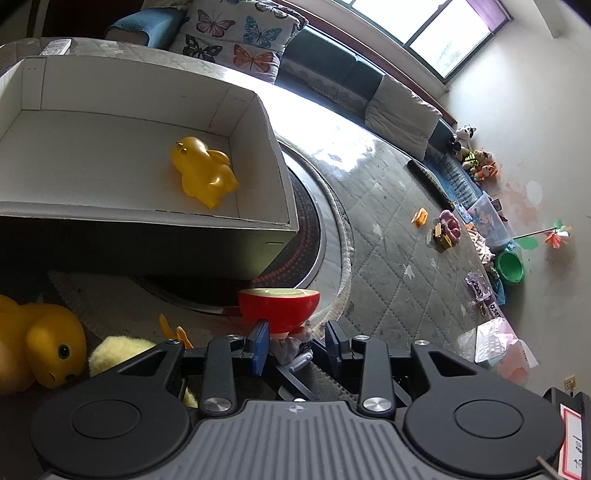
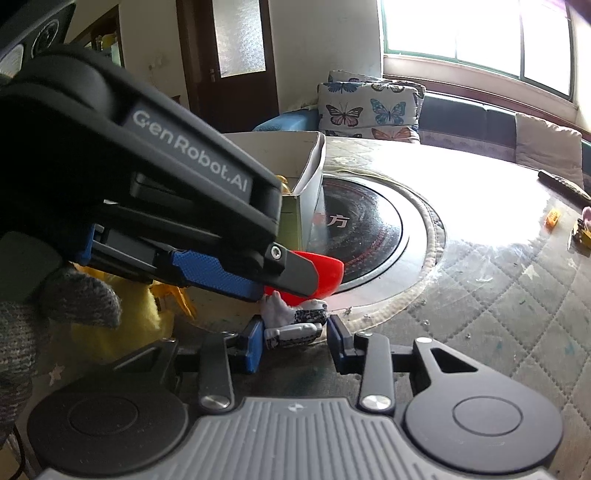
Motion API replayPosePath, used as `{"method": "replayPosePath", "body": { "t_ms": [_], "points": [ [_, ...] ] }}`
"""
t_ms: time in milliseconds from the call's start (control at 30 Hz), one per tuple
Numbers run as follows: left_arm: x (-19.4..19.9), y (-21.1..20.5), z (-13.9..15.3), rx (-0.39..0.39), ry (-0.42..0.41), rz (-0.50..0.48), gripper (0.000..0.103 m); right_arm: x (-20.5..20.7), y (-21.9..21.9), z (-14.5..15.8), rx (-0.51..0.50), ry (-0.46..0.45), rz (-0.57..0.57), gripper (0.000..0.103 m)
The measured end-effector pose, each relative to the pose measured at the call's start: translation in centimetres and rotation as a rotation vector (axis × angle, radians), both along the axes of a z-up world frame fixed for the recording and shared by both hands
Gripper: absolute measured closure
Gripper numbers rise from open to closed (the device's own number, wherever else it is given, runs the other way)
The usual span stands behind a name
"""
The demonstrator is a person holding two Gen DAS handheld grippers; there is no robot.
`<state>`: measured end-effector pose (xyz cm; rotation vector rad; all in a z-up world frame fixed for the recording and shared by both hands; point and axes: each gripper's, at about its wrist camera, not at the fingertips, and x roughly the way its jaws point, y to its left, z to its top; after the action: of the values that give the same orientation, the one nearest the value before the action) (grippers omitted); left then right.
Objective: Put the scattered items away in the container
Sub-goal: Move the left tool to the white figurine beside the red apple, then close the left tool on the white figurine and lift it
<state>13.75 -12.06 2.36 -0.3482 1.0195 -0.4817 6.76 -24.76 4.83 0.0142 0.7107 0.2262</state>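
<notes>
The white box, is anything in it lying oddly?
Yes. The yellow duck toy inside the white box lies tipped on its side rather than upright, near the right end. Nothing looks spilled or damaged.

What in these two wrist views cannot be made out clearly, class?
- Grey-white toy, right wrist view: small, its top covered by the left gripper; what it is cannot be told.
- Plush yellow toy, left wrist view: hidden behind the gripper body.
- Yellow rubber duck: cut off by the left edge.

Daylight from the window (image 2: 480, 33) blows out the tabletop (image 2: 461, 192) below it (pure white glare); away from it shadows deepen, edges bend fisheye-style.
</notes>
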Motion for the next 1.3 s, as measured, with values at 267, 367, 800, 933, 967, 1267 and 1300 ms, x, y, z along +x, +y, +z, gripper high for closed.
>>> {"method": "replayPosePath", "body": {
  "t_ms": [267, 367, 800, 933, 967, 1267, 1300],
  "points": [
    [-0.5, 0.0, 0.2, 0.001, 0.004, -0.011, 0.067, -1.1, 0.0, 0.3, 0.014, -0.009, -0.004, 0.068],
    [-0.7, -0.1, 0.1, 0.009, 0.006, -0.018, 0.067, -1.4, -0.3, 0.3, 0.021, -0.009, -0.015, 0.068],
    [-1.8, -1.6, -0.3, 0.073, -0.004, -0.044, 0.065, -2.7, -0.8, -0.3, 0.038, -0.003, -0.034, 0.067],
    [-1.8, -1.6, -0.4, 0.072, -0.005, -0.038, 0.065, -2.8, -0.8, -0.4, 0.038, -0.005, -0.033, 0.067],
    [-1.8, -1.6, -0.4, 0.072, -0.005, -0.037, 0.065, -2.8, -0.8, -0.3, 0.039, -0.005, -0.033, 0.067],
    [-2.0, -2.0, -0.8, 0.077, 0.003, -0.050, 0.066, -3.0, -0.9, -0.3, 0.025, -0.010, -0.033, 0.069],
    [-2.0, -1.9, -0.8, 0.068, 0.008, -0.050, 0.066, -3.1, -0.9, -0.2, 0.027, -0.010, -0.033, 0.069]
  ]
}}
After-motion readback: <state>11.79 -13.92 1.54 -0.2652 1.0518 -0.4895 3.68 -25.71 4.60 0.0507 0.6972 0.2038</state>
